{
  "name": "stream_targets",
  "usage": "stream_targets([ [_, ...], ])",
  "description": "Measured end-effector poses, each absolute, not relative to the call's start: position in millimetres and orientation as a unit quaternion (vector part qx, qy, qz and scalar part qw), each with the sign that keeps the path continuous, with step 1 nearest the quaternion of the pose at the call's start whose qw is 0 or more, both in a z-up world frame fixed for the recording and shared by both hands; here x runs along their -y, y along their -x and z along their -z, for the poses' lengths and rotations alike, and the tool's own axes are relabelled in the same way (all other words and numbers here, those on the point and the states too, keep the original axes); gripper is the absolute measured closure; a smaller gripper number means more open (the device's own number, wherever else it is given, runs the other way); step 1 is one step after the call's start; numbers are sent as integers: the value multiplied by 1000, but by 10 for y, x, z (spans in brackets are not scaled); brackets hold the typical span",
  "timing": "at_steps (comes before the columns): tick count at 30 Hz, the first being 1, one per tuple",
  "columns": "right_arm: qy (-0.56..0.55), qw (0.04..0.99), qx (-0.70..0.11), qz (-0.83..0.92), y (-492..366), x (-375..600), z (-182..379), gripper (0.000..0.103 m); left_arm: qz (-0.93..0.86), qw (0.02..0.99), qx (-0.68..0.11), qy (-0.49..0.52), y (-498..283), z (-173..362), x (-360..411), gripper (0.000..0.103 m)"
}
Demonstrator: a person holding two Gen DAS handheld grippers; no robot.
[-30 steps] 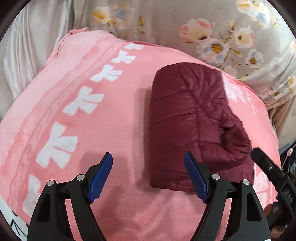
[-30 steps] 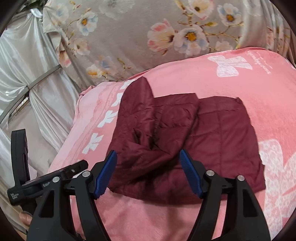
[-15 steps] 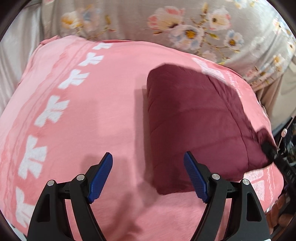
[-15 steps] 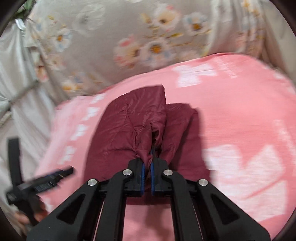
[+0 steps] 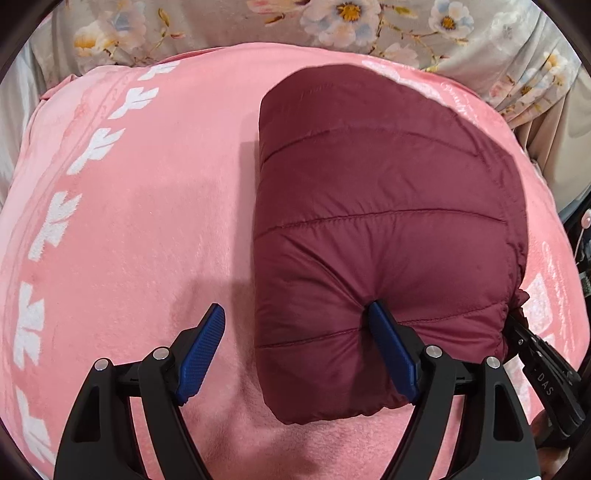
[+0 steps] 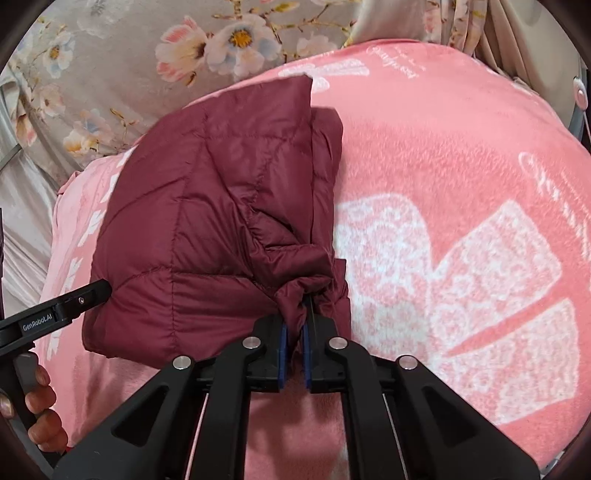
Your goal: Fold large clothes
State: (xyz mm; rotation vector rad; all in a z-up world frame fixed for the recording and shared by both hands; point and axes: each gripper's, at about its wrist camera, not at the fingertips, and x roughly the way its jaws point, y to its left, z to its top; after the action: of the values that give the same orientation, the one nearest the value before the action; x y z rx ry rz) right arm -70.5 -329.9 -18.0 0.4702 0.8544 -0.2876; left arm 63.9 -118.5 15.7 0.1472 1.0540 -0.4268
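- The right gripper point(image 6: 293, 341) was open a second ago, with its jaws wide over the jacket. Now the jaws are nearly together and they pinch a bunched bit of the dark red puffy jacket point(image 6: 207, 221) at its near end.
- The pinched bit looks like a gathered cuff or hem, but I cannot tell which. It sticks up between the two blue pads point(image 6: 282, 343).
- The left gripper point(image 5: 295, 350) has moved in closer. A second ago the jacket was well ahead of it. Now one blue pad pokes into the near end of the puffy jacket point(image 5: 384, 229) and dents it.
- The left jaws are wide apart and hold nothing. One pad touches the jacket, and the other pad hangs over the bare pink blanket point(image 5: 147, 240) beside the jacket's edge.
- So the jacket's near end is half inside the left jaws and half outside them.
- I think this means a new fold is starting. The right side has its hold, and the left side is not yet gripping.
- The jacket is already folded into a thick, fat bundle. It lies on the pink blanket on the bed, closer to the bed's near edge than before in both views.
- Far behind it, past the blanket's far edge, hangs a grey cloth with flowers point(image 5: 351, 22).
- If the left jaws close where they are, they may catch only part of the puffy edge.
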Motion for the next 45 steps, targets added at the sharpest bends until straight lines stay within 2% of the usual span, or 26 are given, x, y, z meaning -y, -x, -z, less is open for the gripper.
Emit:
stream_targets([
  [11,-219,875,-408,139,658,3292,311,97,179,853,-478,-107,-580,31,1350,23],
  [18,-264,865,-398,154,888,3431,82,88,175,854,-477,-113,-557,-13,1359,24],
  [21,-255,878,-370,168,953,3506,-218,88,182,852,-482,-92,-591,-178,1292,28],
  [26,-253,899,-320,160,751,3664,-734,86,181,881,-434,-61,-808,-736,1203,28],
  [30,-252,904,-300,169,312,3807,-933,75,172,894,-411,-52,-1130,-1027,1362,28],
  [36,-253,892,-324,190,-308,3927,-743,75,172,882,-436,-36,-1660,-930,1750,28],
  [41,-232,876,-365,211,-634,3980,-356,76,154,875,-455,-53,-1914,-542,2035,28],
  [45,-230,871,-379,213,-728,4045,-55,76,150,875,-456,-60,-1992,-264,2134,22],
])
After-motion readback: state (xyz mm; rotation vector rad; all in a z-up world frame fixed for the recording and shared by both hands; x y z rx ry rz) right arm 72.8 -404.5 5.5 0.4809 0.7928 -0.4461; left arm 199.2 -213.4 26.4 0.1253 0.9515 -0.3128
